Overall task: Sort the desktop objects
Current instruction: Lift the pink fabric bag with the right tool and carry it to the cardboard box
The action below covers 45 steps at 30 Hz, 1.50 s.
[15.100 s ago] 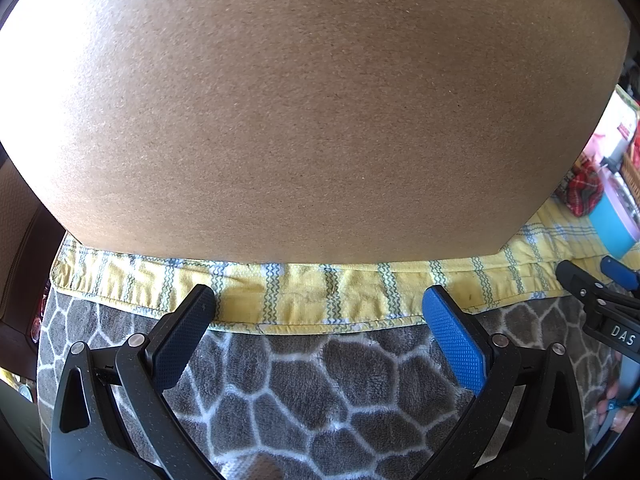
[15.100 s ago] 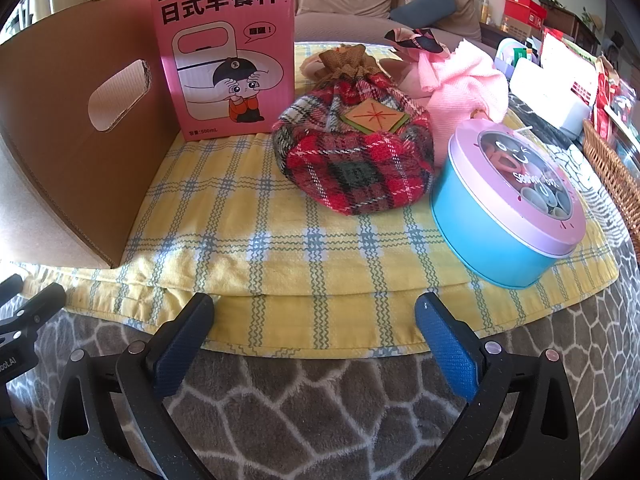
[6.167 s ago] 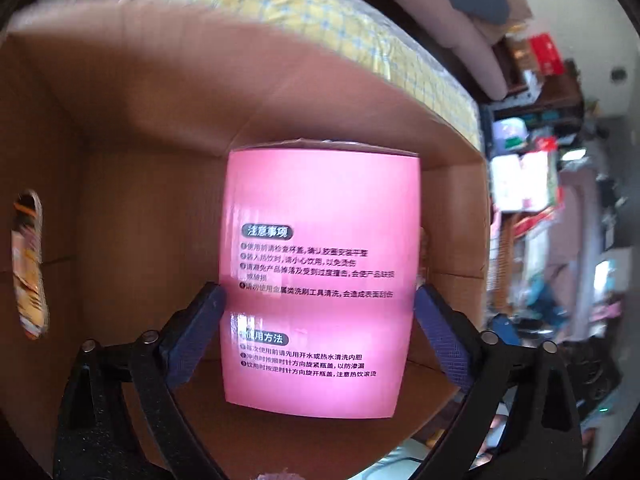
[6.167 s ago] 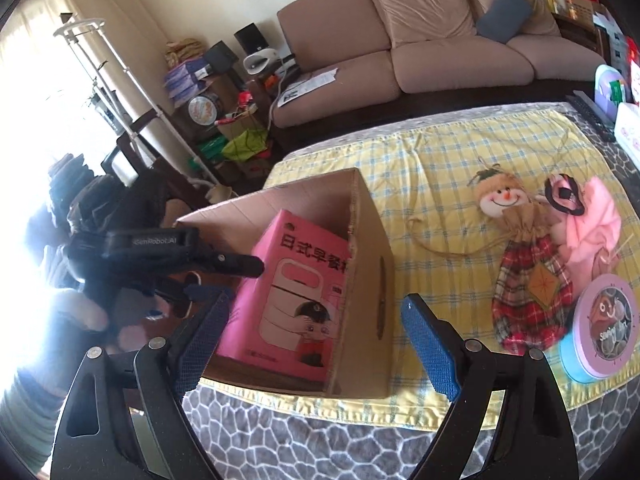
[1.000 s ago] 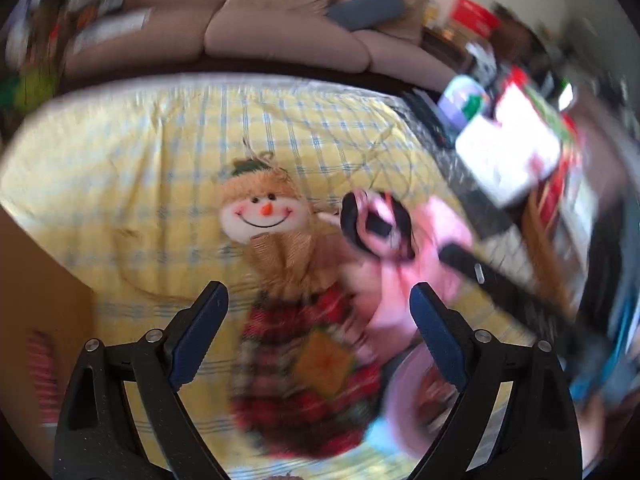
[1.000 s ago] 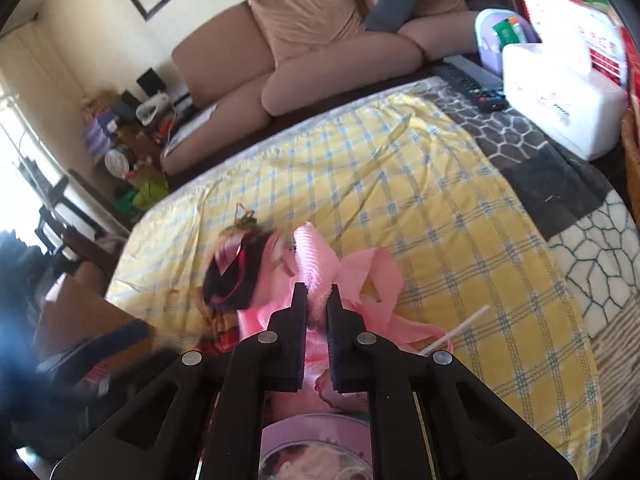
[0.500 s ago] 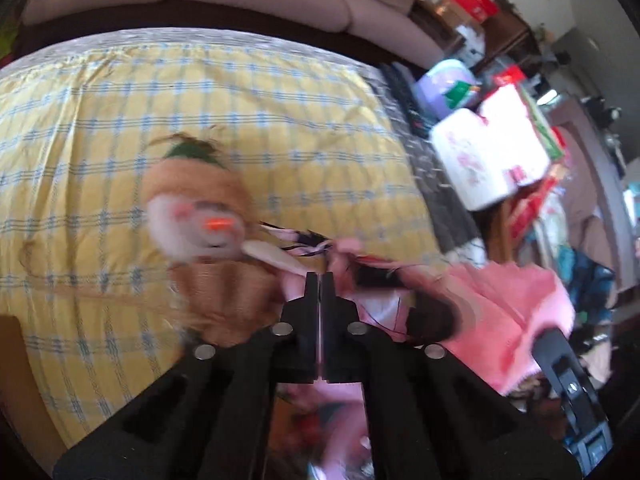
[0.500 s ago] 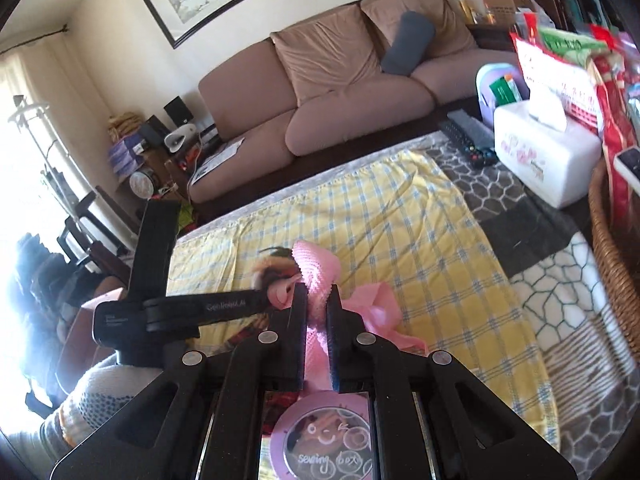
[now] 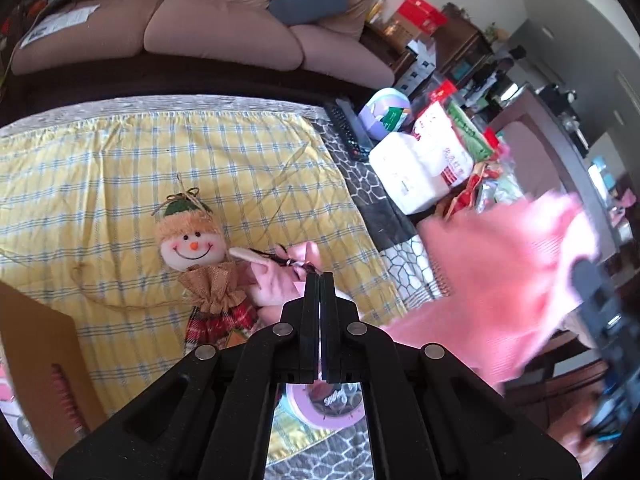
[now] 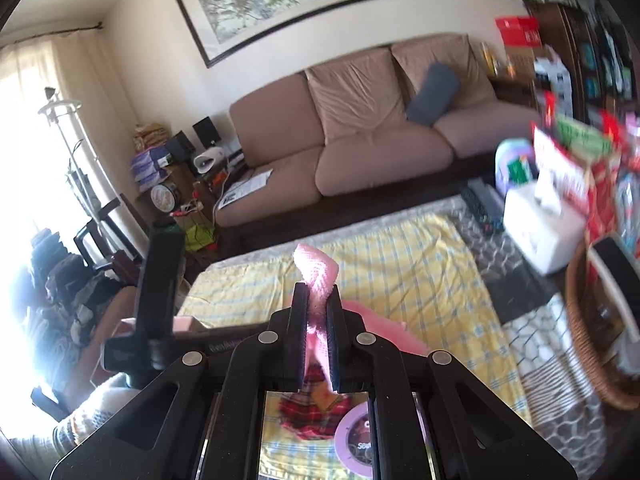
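Both hand-held grippers are closed on the pink doll, lifted just above the yellow-checked worktop [image 9: 100, 168]: the right hand-held gripper [image 10: 317, 304] pinches its pink knit [image 10: 316, 268], the left hand-held gripper [image 9: 320, 280] apparently its hair end [image 9: 280, 276], so next it probably needs carrying to the cardboard box [image 9: 36, 360]

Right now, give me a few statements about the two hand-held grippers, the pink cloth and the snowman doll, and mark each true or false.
1. The right hand-held gripper is clamped on the pink cloth. True.
2. The snowman doll lies on the yellow checked cloth. True.
3. The left hand-held gripper stands wide open. False: its jaws are shut together.
4. The snowman doll is inside the cardboard box. False: it lies outside, beside the box.
5. The round purple-lidded tin sits on the sofa. False: it is on the table, below the right hand-held gripper.
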### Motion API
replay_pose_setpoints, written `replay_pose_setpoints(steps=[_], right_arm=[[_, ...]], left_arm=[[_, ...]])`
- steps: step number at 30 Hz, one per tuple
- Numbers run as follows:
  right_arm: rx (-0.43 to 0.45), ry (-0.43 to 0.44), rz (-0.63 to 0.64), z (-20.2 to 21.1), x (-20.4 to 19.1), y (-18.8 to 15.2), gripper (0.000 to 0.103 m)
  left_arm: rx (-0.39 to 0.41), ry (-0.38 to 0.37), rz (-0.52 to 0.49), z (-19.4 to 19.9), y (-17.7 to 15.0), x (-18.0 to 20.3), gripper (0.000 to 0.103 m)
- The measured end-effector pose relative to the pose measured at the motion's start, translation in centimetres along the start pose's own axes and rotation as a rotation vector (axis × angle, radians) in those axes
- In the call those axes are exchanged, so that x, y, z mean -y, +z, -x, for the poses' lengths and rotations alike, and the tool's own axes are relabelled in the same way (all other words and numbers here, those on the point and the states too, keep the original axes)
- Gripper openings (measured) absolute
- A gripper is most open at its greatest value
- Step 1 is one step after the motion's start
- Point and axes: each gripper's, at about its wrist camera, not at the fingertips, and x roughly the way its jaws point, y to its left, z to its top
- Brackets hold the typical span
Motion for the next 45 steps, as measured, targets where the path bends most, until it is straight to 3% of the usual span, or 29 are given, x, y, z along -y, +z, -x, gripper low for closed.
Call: replay_pose_setpoints(steps=[4,13,17,21,25,31,37,45], right_arm=[[0.013,-0.022,0.009,2.2,-0.5,0.6,0.008],[-0.009,-0.063,0.014,3.9,0.4,-1.0,0.008],[-0.026,-0.064,0.008,3.9,0.3,-1.6,0.008],[-0.019,-0.04,-0.003,4.5,-0.8,-1.3,0.008],[0.004,-0.018,0.041,5.9,-4.7,0.3,0.008],[0.055,0.059,0.105,8.6,-12.9,4.2,0.008],[0.071,0.162,0.15,8.5,-21.3,6.9,0.008],[0.005,0.279,0.21,3.4,-32.0,6.4,0.008]], left_arm=[[-0.013,-0.001,0.005,0.3,-0.8,-0.4,0.0],[0.035,-0.009,-0.015,3.7,0.0,-0.1,0.0],[0.111,-0.032,-0.057,8.8,2.2,1.3,0.0],[0.204,-0.048,-0.117,16.4,4.2,3.5,0.0],[0.311,-0.044,-0.136,24.7,5.8,3.9,0.0],[0.459,0.026,-0.139,37.7,6.8,2.3,0.0],[0.499,0.119,-0.114,45.2,5.3,-2.2,0.0],[0.571,0.173,-0.047,53.3,2.9,-9.0,0.0]])
